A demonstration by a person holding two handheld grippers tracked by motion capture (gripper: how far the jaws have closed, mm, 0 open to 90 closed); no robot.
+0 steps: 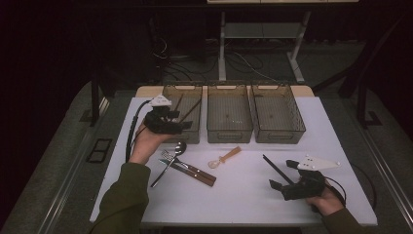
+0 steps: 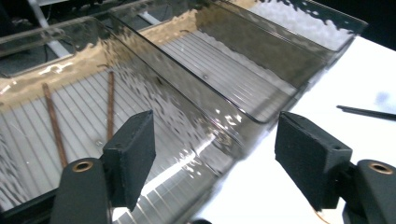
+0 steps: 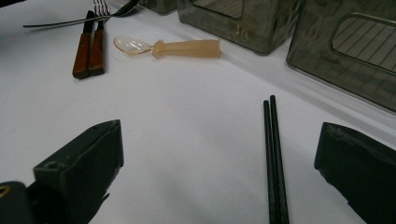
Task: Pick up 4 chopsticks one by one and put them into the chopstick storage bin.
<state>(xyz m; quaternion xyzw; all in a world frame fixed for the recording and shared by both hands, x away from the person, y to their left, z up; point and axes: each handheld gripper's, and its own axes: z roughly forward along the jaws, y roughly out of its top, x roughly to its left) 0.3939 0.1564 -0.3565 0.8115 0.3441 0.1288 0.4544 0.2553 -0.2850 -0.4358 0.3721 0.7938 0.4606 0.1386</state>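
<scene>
Three bins [image 1: 229, 114], four chopsticks [image 1: 273, 168], two spoons [image 1: 225, 158], one fork [image 1: 167, 155].

Three bins [image 1: 229, 117] wall the far edge; bare table [image 1: 243, 190] between cutlery [image 1: 182, 165] and chopsticks [image 1: 275, 169].

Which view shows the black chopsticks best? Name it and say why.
The right gripper view: the black chopsticks lie close up on the white table, side by side between the open jaws of the right hand-held gripper. The high view shows them small and thin. The left gripper view catches a far, dark sliver.
</scene>
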